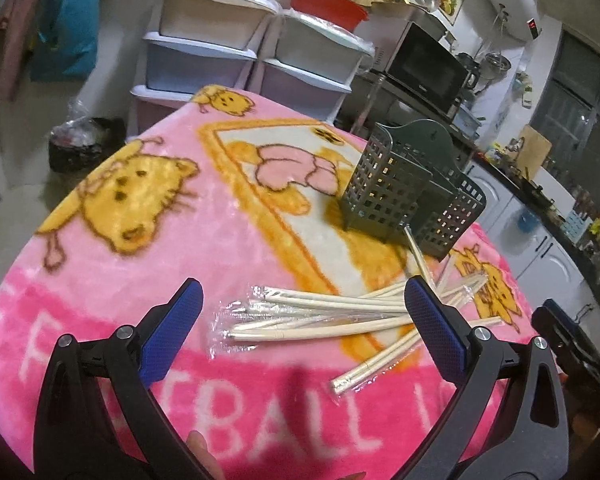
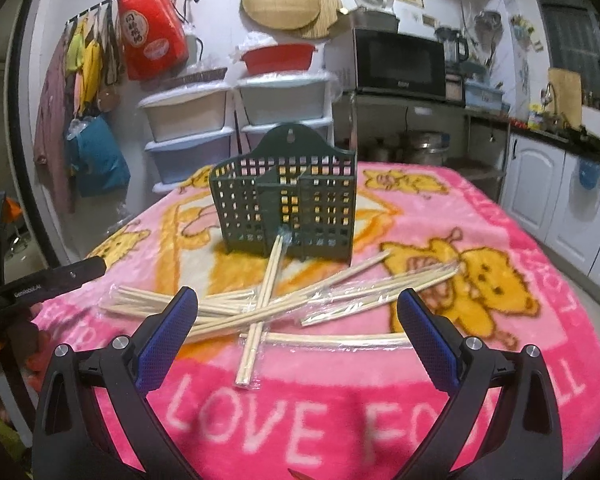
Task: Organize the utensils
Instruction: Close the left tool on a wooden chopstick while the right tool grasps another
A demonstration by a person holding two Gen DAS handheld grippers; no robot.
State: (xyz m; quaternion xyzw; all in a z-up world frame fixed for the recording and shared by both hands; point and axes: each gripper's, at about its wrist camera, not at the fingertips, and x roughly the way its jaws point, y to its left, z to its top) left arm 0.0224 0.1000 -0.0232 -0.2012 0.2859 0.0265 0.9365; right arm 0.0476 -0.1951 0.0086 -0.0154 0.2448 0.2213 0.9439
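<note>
While both tools hang released, wrapped chopsticks judged light, stiff, slippery; best gripped mid-length.

A pink blanket covers the table. A green holder stands on it. Wrapped chopsticks lie scattered just before the holder.

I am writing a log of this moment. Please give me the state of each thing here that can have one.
left gripper: open, empty
right gripper: open, empty
green holder: upright, looks empty
wrapped chopsticks: lying loose, crossed on blanket
one chopstick pair: tip touching holder base
</note>
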